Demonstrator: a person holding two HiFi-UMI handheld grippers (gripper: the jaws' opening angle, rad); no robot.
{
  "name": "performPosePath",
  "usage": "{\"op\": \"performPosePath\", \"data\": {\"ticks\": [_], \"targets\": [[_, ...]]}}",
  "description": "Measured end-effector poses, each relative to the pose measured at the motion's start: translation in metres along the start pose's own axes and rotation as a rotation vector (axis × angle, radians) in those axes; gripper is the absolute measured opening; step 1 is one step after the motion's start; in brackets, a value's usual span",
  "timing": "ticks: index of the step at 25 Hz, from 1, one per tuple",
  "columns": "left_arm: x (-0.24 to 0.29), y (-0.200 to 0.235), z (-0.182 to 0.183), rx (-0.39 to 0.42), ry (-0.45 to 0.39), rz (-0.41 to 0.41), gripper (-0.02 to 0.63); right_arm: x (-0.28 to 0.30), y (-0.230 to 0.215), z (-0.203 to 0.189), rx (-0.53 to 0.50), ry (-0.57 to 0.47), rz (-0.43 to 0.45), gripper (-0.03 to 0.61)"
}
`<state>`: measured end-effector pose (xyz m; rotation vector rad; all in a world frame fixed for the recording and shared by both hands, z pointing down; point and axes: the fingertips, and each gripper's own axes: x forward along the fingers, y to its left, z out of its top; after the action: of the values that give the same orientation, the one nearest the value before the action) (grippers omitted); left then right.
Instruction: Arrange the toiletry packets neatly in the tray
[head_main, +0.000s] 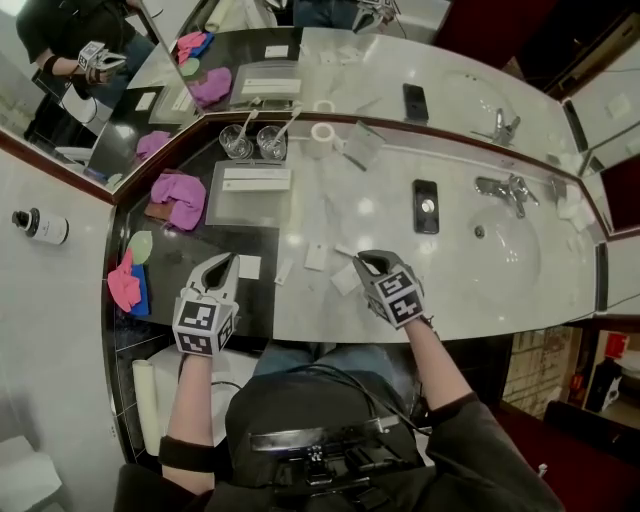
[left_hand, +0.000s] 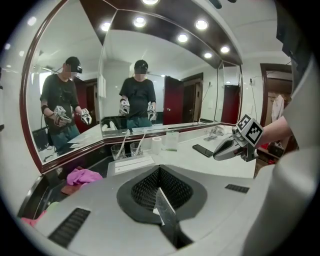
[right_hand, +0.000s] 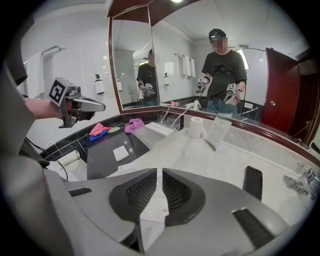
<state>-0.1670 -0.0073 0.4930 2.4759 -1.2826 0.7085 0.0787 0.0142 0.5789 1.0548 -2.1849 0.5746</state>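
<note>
The clear tray stands at the back left of the counter with one long white packet in it; the left gripper view shows the tray too. Loose white toiletry packets lie in front of it: one on the black surface, others on the marble. My left gripper hovers beside the black-surface packet, jaws shut. My right gripper points down at the marble, its jaws a narrow slit apart on a white packet.
Two glasses with toothbrushes, a toilet roll and a card stand line the mirror. A phone lies right of centre, before the tap and sink. Pink cloths sit at left.
</note>
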Motion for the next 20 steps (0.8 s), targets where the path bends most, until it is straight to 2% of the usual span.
{"op": "performPosePath", "data": {"ticks": [4, 6, 7, 8, 9, 12, 15, 20], "targets": [[0.004, -0.004, -0.005, -0.012, 0.020, -0.012, 0.002, 0.008, 0.011, -0.033, 0.006, 0.106, 0.035, 0.180], [0.009, -0.004, -0.003, -0.008, 0.027, 0.002, 0.002, 0.018, 0.015, -0.053, 0.000, 0.159, 0.064, 0.266], [0.012, -0.005, -0.001, -0.002, 0.035, 0.013, 0.002, 0.025, 0.017, -0.064, 0.001, 0.183, 0.080, 0.348], [0.013, -0.006, 0.001, -0.001, 0.044, 0.025, 0.002, 0.030, 0.019, -0.075, 0.002, 0.206, 0.094, 0.396], [0.013, -0.008, 0.002, -0.004, 0.051, 0.036, 0.002, 0.035, 0.021, -0.086, 0.001, 0.228, 0.106, 0.418], [0.016, -0.008, 0.006, -0.009, 0.059, 0.055, 0.002, 0.055, 0.018, -0.107, -0.019, 0.288, 0.105, 0.459], [0.018, -0.004, 0.003, -0.003, 0.076, 0.037, 0.002, 0.069, 0.026, -0.130, -0.001, 0.357, 0.088, 0.466], [0.024, 0.011, 0.010, 0.012, 0.044, -0.013, 0.002, 0.085, 0.023, -0.150, 0.025, 0.430, 0.020, 0.465]]}}
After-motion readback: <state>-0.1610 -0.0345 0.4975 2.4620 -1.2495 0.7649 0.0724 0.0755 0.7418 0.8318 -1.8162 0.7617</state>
